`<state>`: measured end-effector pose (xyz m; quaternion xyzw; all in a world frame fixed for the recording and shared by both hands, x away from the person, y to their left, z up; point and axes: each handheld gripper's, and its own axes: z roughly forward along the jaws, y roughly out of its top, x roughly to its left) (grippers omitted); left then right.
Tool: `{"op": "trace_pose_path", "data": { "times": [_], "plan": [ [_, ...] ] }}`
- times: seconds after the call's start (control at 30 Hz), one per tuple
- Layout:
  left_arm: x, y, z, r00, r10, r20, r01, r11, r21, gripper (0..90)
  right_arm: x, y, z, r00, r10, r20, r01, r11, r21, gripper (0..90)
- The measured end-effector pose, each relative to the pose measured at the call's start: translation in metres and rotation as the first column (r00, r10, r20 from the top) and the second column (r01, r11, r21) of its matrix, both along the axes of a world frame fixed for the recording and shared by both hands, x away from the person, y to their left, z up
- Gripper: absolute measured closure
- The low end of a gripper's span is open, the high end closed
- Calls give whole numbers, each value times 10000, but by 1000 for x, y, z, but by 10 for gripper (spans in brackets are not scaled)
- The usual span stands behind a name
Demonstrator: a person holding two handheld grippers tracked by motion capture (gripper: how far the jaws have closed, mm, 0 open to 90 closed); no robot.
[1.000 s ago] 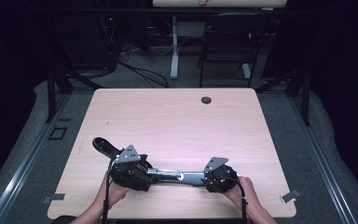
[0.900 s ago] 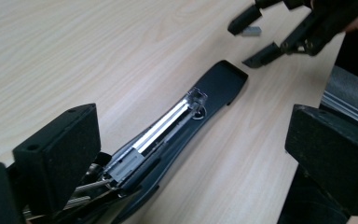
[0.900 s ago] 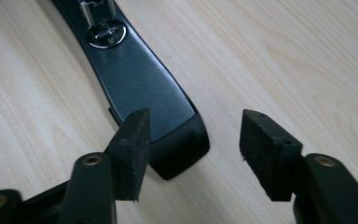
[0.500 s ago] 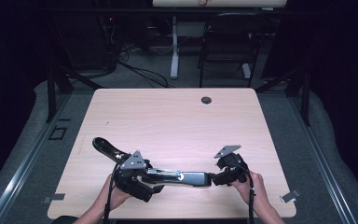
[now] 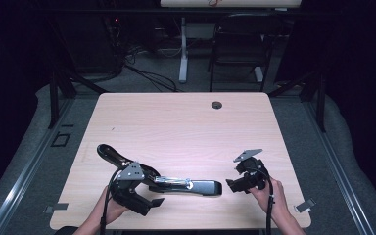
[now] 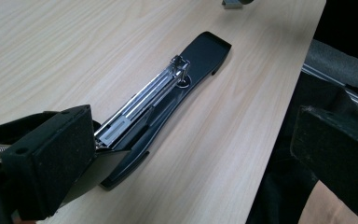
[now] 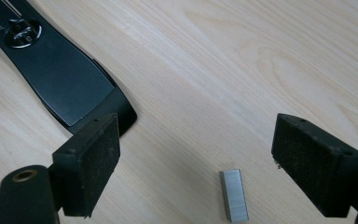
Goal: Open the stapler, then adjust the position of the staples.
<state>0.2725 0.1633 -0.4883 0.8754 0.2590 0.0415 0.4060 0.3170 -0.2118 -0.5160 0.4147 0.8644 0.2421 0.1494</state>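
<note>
The stapler (image 5: pixel 176 183) lies opened flat on the tabletop (image 5: pixel 186 127) near my edge, its lid (image 5: pixel 115 155) thrown back to the left and the metal magazine (image 6: pixel 140 100) bare on top. A small strip of staples (image 7: pixel 234 194) lies on the wood just right of the stapler's base. I judge the stapler heavy and stiff, with smooth black plastic that may slip; the strip is light, thin and brittle, and it may break if I squeeze it hard. I would take it by its two long sides, gently.

My left gripper (image 5: pixel 139 200) has its fingers spread fully, beside the hinge end, holding nothing. My right gripper (image 5: pixel 236 185) has fingers (image 7: pixel 93 163) that have just been opening; they are now spread around the strip without pressing it.

A second ago my right gripper was against the stapler's right end; now it is apart from it, further right.
</note>
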Motion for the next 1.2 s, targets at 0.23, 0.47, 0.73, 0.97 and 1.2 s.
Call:
{"op": "trace_pose_path", "data": {
  "times": [0.23,0.47,0.73,0.97,1.2],
  "plan": [
    [-1,8,-2,9999,11,-167,-11,10000,-9,0,4,-8,-1,9983,-442,-369,442,9990,-15,133],
    [-3,16,-4,9994,1,-352,4,9999,132,0,7,-13,-2,9963,-661,-558,664,9978,35,130],
    [-2,21,-7,9985,146,-530,-127,9993,351,0,9,-17,-2,9947,-708,-743,709,9975,-9,130],
    [2,21,-9,9970,202,-740,-181,9994,290,0,10,-20,-4,9923,-763,-980,762,9971,-48,126],
    [3,21,-10,9972,55,-741,-25,9992,395,0,13,-25,-6,9914,-529,-1193,565,9980,276,137]
  ]
}}
